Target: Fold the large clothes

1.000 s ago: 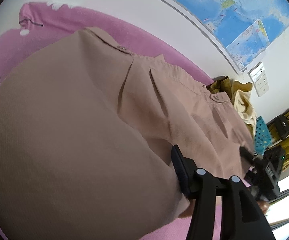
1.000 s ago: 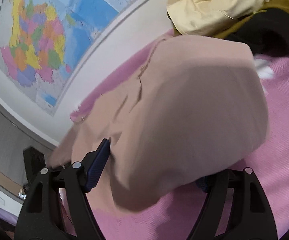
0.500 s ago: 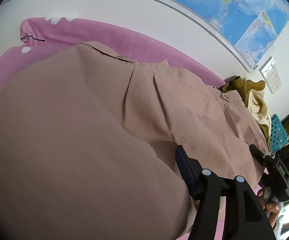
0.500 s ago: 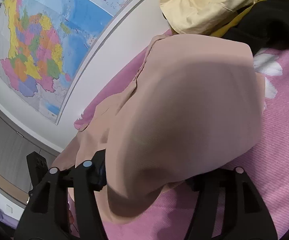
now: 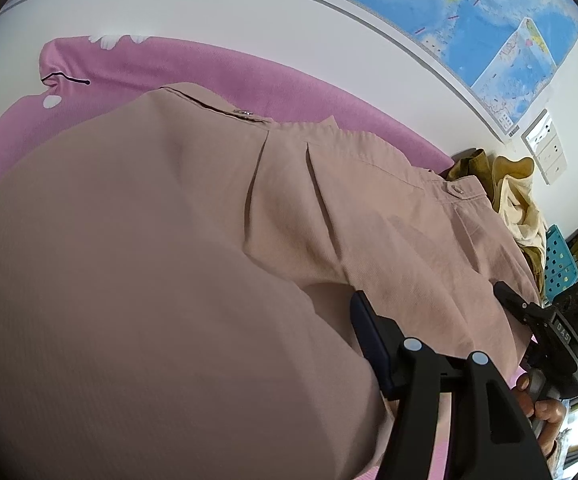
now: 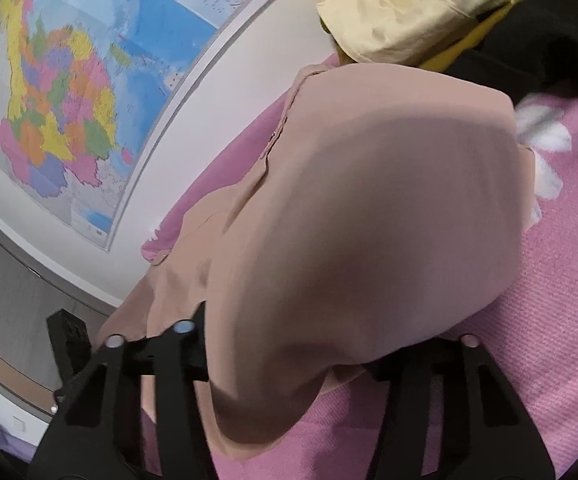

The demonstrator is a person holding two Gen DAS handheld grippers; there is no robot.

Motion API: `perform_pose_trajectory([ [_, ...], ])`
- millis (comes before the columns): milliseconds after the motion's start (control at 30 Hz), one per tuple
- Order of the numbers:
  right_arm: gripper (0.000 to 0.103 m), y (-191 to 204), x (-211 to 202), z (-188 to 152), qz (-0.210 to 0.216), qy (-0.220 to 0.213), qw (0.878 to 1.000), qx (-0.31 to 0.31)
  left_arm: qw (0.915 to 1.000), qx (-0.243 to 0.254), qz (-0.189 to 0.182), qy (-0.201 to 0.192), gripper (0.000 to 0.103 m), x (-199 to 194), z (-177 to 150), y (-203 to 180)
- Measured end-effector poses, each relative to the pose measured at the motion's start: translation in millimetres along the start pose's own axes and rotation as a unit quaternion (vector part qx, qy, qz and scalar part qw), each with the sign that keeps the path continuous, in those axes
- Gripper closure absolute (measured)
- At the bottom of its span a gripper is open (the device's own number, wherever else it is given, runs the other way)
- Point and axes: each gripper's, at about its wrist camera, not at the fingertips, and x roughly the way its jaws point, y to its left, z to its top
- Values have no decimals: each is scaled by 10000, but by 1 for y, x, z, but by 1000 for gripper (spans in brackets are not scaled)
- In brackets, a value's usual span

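A large tan garment (image 5: 369,208) with a buttoned waistband and pleats lies spread on a pink bedcover (image 5: 209,64). A raised fold of it bulges close to the left camera. That fold hides one finger of my left gripper (image 5: 285,320); the pad of the other finger shows bare. The jaws stand apart with cloth between them. In the right wrist view the tan garment (image 6: 369,200) billows between the fingers of my right gripper (image 6: 301,344), whose jaws are closing around the fold. A hand carries the right gripper (image 5: 507,296) at the garment's right edge.
A pile of yellow and olive clothes (image 5: 517,196) lies past the waistband, with pale yellow cloth (image 6: 401,8) and a black garment (image 6: 549,40) beside it. A wall map (image 5: 489,20) hangs behind the bed. A teal perforated basket (image 5: 559,260) stands at the right.
The right gripper's fingers have drawn closer together around the tan fold. The left gripper has tipped slightly, and the garment lies much as before.
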Motion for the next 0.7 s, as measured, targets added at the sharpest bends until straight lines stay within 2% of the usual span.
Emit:
perform_pose_trajectory([
  [33, 69, 0, 0, 0, 40, 13, 10000, -4, 10000, -5, 8, 1, 45, 0, 0, 0],
  [100, 71, 3, 0, -1, 70, 40, 9999, -80, 10000, -5, 45, -9, 50, 0, 0, 2],
  [133, 70, 2, 1, 0, 66, 97, 9999, -86, 10000, -17, 12, -13, 50, 0, 0, 2],
  [167, 59, 1, 4, 1, 105, 197, 9997, -47, 10000, -47, -44, -22, 50, 0, 0, 3],
  [233, 56, -5, 4, 4, 206, 180, 9995, 139, 9994, -223, -251, -19, 48, 0, 2, 9],
  [333, 48, 3, 10, 7, 148, 246, 9996, 10, 9985, -321, -449, 33, 38, 2, 5, 11],
  [400, 58, 4, 16, 7, 152, 255, 9996, -25, 9987, -339, -373, 39, 40, 4, 8, 10],
  [433, 70, 2, 18, 7, 204, 287, 9994, 39, 9988, -377, -321, 42, 52, 5, 9, 11],
  [467, 76, 0, 20, 8, 299, 316, 9990, 118, 9985, -432, -321, 46, 65, 5, 11, 14],
  [533, 82, 4, 19, 10, 378, 304, 9988, 39, 9971, -629, -417, 52, 79, 6, 15, 22],
  [600, 85, 14, 18, 13, 447, 294, 9986, -40, 9958, -751, -511, 80, 85, 5, 20, 28],
  [700, 87, 33, 13, 19, 572, 185, 9980, -218, 9974, -554, -458, -16, 89, -2, 29, 24],
])
